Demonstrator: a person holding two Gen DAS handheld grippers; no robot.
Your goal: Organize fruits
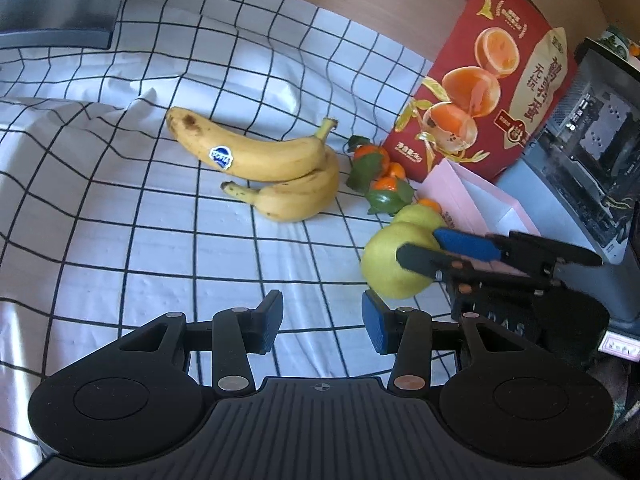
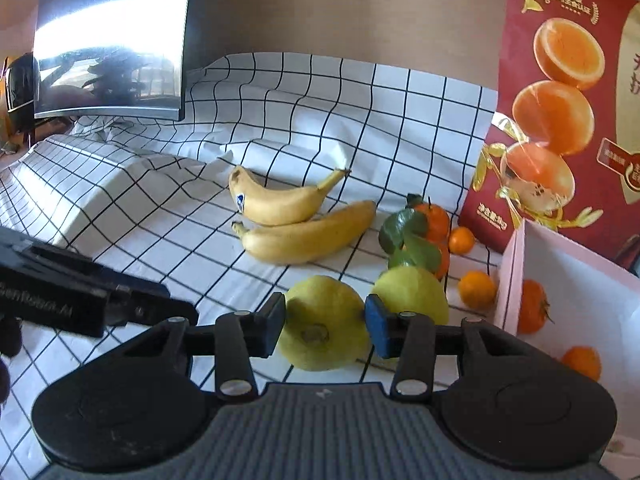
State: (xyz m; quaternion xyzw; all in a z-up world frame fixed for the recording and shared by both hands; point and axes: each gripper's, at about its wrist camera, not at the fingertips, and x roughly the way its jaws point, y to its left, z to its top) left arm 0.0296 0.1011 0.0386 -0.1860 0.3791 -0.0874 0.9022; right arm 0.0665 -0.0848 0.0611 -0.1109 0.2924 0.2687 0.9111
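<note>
On the checked cloth point(image 2: 152, 216) of the desk, we find a second pear point(image 2: 412, 292) half hidden behind the right pad, and the tangerines point(image 2: 434, 220) partly masked by their leaves. The pink-white box point(image 2: 576, 280) is cut off at the frame's edge, with one tangerine inside and another below it. We see the nearer pear point(image 2: 324, 324) sitting squarely between the fingers of the right gripper point(image 2: 325, 330), both pads pressed against its sides. The left gripper point(image 1: 322, 322) hangs with fingers spread over bare cloth, pinching nothing. Beyond both sets of fingers lie two bananas point(image 1: 264, 160), one with a blue sticker we cannot read. To the right, the red carton point(image 1: 488, 92) bears Chinese print too small to make out.
</note>
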